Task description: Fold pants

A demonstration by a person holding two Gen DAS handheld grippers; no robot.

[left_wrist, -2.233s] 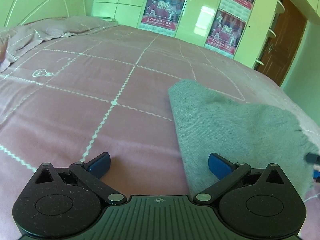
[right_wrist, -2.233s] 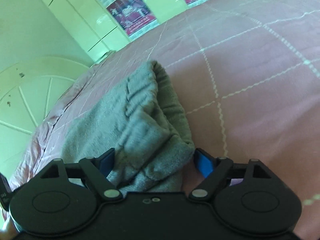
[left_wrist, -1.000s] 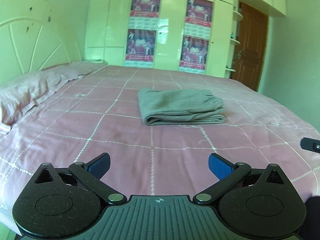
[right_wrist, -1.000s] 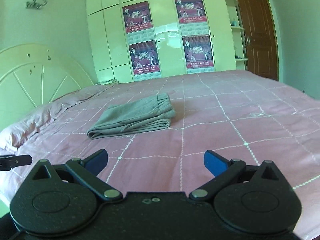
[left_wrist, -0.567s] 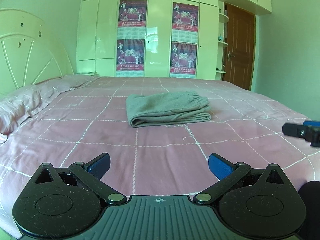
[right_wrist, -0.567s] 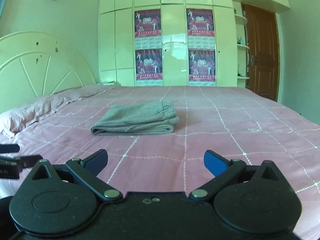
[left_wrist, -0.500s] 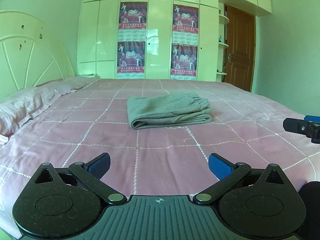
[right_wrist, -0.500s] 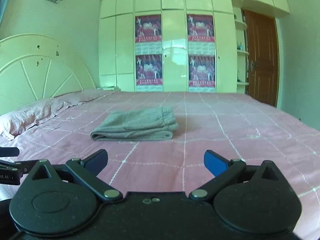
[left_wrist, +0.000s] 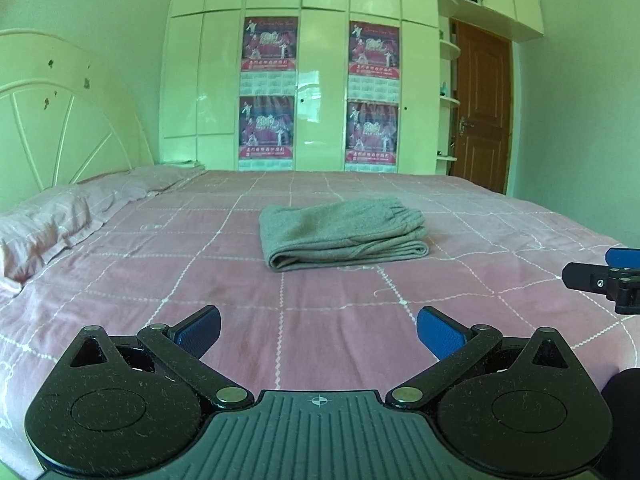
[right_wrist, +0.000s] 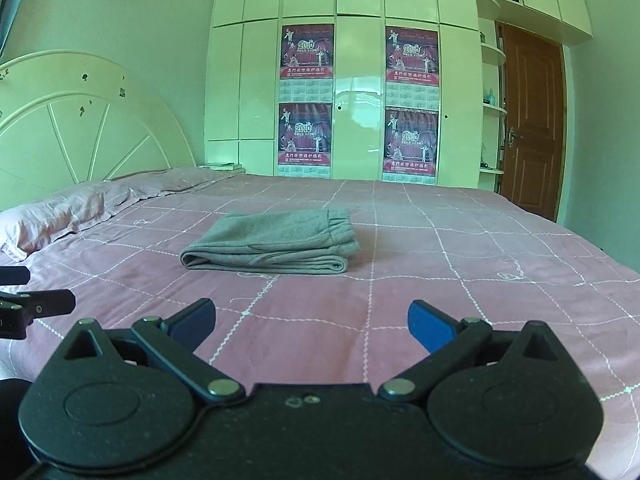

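Note:
The grey pants [left_wrist: 342,232] lie folded into a flat rectangle in the middle of the pink bed [left_wrist: 160,280], waistband toward the right; they appear again as the grey pants [right_wrist: 272,246] in the right wrist view. My left gripper [left_wrist: 318,330] hangs open over the near part of the bed, well short of the pants, with nothing between its blue pads. My right gripper [right_wrist: 310,324] is open too and equally far back. Each gripper shows at the edge of the other's view.
A pink pillow [left_wrist: 44,228] lies at the left by the cream headboard [right_wrist: 84,128]. Cream wardrobes with posters [left_wrist: 320,96] line the far wall, and a brown door [right_wrist: 532,128] stands at the right.
Both grippers have let go of the pants and pulled back and up from the bed; the folded pants now lie far ahead. Over the last half second the views only rose slightly.

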